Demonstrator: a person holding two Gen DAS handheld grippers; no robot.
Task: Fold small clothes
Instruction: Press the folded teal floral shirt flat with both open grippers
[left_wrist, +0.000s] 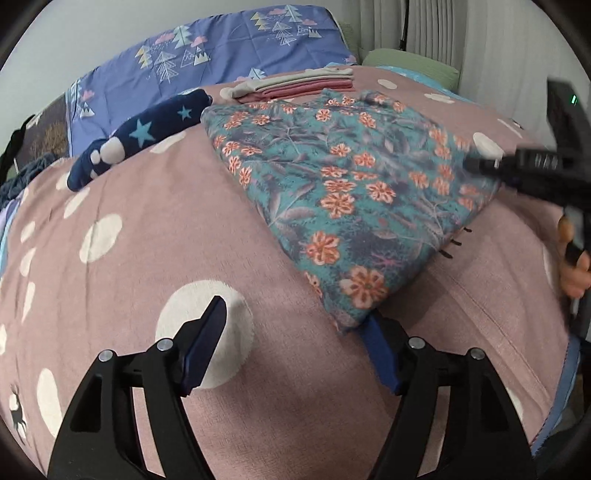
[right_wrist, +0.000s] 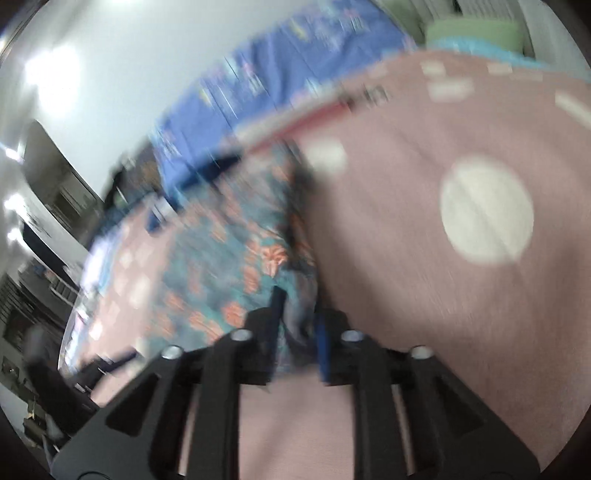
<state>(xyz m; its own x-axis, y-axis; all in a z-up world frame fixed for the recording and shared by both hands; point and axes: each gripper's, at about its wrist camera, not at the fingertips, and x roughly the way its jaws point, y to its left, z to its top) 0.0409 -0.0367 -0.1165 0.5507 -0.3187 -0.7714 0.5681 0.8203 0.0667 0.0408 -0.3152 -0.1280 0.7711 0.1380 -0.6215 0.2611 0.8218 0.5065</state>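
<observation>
Pink bedding with big white dots (left_wrist: 207, 236) covers the bed, and a blue pillow with little trees (left_wrist: 221, 48) sits at the far end by a pale wall. On the bed lies the flowery cloth (left_wrist: 332, 177), teal with orange flowers, folded into a flat shape with one corner pointing toward the near side. Beyond it sits a small pile of folded clothes (left_wrist: 306, 83), grey on top and pink below. To the left of the flowery cloth lies a dark blue sock with stars (left_wrist: 140, 136), and it looks close to the cloth's far left corner. The left tool (left_wrist: 295, 332) is low over the bed with its two blue fingers spread wide apart. Its right finger (left_wrist: 380, 354) pokes under the near corner of the flowery cloth, and its left finger (left_wrist: 207, 343) rests over a white dot, holding nothing. The right tool (right_wrist: 297, 325) shows very blurry in its own view. Its fingers are close together with the edge of the flowery cloth (right_wrist: 236, 258) between them, so it seems to pinch the cloth. From the left view, the right tool (left_wrist: 476, 164) reaches in at the right side of the cloth, with a hand (left_wrist: 574, 266) behind it.
</observation>
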